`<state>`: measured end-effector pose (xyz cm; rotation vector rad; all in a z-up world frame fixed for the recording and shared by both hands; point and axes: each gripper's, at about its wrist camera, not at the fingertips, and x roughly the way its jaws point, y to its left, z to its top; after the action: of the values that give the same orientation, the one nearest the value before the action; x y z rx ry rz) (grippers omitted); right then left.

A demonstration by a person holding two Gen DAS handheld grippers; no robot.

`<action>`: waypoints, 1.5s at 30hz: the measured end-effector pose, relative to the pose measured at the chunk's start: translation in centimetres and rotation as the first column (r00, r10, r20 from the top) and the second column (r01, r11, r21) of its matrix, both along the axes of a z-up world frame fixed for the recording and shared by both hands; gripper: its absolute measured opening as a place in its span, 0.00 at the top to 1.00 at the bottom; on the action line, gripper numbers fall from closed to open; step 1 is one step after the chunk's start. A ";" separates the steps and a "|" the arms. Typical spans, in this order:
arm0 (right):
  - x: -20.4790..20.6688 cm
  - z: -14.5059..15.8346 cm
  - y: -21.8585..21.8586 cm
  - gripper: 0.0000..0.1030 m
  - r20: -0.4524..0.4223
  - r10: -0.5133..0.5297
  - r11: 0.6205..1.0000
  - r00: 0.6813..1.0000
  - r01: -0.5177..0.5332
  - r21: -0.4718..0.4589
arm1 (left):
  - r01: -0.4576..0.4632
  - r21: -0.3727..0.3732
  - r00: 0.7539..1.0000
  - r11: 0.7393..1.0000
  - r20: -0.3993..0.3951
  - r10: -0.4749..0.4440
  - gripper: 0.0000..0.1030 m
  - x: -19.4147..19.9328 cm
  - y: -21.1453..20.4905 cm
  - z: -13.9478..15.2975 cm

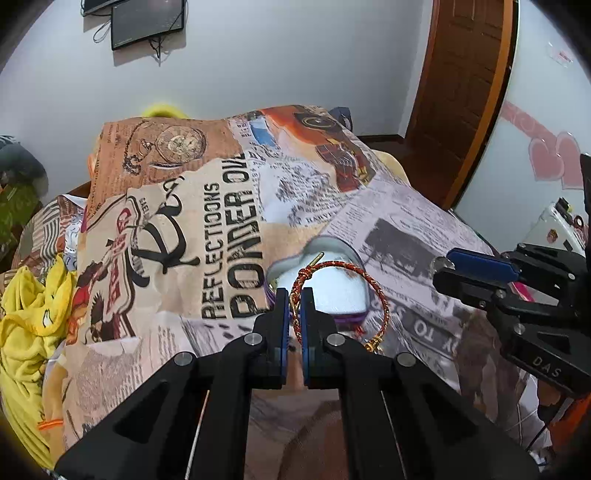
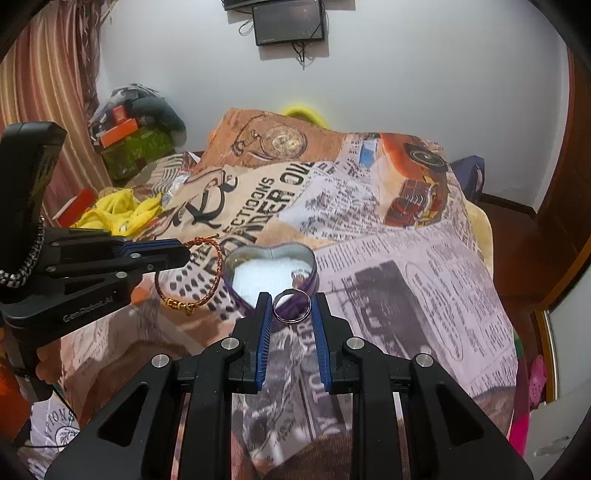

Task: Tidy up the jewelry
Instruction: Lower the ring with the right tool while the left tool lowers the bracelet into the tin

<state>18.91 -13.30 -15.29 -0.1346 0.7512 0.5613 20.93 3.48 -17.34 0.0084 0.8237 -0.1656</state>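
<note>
My left gripper (image 1: 294,300) is shut on a red braided cord bracelet (image 1: 373,280) with a gold clasp, which hangs in a loop above the bed; the bracelet (image 2: 216,273) also shows in the right wrist view, beside the left gripper (image 2: 184,254). A heart-shaped tin (image 1: 334,291) with a white lining and purple wall lies on the printed bedspread just beyond it. My right gripper (image 2: 291,304) is shut on a silver ring (image 2: 291,305), held above the near edge of the tin (image 2: 273,273). The right gripper (image 1: 441,269) enters the left wrist view from the right.
The bed is covered by a newspaper-print bedspread (image 2: 406,258). Yellow cloth (image 1: 26,317) lies bunched at its left side. A pile of bags and boxes (image 2: 136,136) stands in the far left corner. A screen (image 2: 288,22) hangs on the wall, and a wooden door (image 1: 465,85) is at right.
</note>
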 end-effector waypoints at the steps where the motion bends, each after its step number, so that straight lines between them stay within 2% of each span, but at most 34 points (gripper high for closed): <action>1: 0.2 0.1 0.1 0.81 0.003 0.001 1.000 1.000 -0.001 0.002 | -0.003 -0.002 1.000 1.000 0.003 0.003 0.96 0.3 0.1 0.1; 12: 2.4 -0.1 1.3 0.81 0.014 0.015 1.000 1.000 -0.015 0.011 | -0.008 -0.017 1.000 1.000 -0.014 0.008 0.96 3.0 0.5 -1.2; 26: 4.1 -2.5 3.3 0.81 -0.046 0.065 0.998 0.997 -0.065 -0.009 | 0.035 -0.025 0.997 0.999 -0.067 -0.037 0.96 5.5 -0.4 -3.7; 36: 5.0 -3.9 4.0 0.81 -0.089 0.080 0.996 0.993 -0.082 -0.024 | 0.053 -0.037 0.993 0.998 -0.099 -0.057 0.96 6.4 -0.5 -4.9; 45: 5.1 -4.4 4.7 0.81 -0.109 0.097 0.994 0.989 -0.103 -0.044 | 0.061 -0.039 0.994 0.997 -0.090 -0.064 0.96 6.1 -0.4 -4.5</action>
<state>24.04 -8.55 -19.66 -0.1905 0.8666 0.6492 27.03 3.07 -21.88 -0.0079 0.9121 -0.2412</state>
